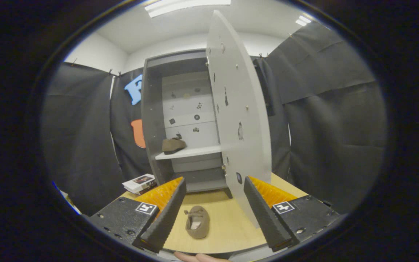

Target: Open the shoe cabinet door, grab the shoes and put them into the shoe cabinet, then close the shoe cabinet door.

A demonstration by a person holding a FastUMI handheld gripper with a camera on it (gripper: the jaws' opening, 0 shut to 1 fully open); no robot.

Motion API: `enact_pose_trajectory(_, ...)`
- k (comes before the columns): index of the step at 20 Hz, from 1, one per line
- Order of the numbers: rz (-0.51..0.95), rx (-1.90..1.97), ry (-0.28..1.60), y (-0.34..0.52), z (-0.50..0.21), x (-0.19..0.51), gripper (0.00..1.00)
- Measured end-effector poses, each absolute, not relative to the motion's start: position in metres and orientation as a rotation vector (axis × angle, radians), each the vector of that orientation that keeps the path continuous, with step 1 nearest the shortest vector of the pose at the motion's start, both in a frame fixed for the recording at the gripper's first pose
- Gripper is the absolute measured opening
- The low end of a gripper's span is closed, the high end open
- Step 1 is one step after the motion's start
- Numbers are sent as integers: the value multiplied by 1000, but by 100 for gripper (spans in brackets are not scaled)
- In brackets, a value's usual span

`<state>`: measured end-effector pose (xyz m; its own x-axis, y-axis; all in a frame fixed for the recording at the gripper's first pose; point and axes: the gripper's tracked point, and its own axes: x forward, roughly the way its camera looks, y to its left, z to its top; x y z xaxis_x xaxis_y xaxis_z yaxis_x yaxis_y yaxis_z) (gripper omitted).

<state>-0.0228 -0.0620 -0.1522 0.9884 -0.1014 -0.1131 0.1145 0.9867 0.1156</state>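
Note:
The grey shoe cabinet (155, 109) stands at the far end of the wooden table (231, 225), its door (240, 120) swung wide open toward me on the right. One brown shoe (173, 145) rests on the cabinet's white shelf (195, 152). A second brown shoe (197, 221) lies on the table, low between my two fingers. My gripper (215, 185) is open above the table, with nothing held; the right finger sits close to the door's lower edge.
A small stack of books (140, 183) lies on the table left of the cabinet. Black cloth walls close in on both sides. Part of a person's hand (198, 257) shows just below the table's near edge.

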Motion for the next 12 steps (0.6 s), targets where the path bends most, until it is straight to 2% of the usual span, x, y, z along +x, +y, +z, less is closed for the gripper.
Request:
enact_pose_trajectory(7, -8, 35, 141, 6, -227, 33, 100)
enact_pose_trajectory(12, -54, -12, 196, 15, -289, 78, 100)
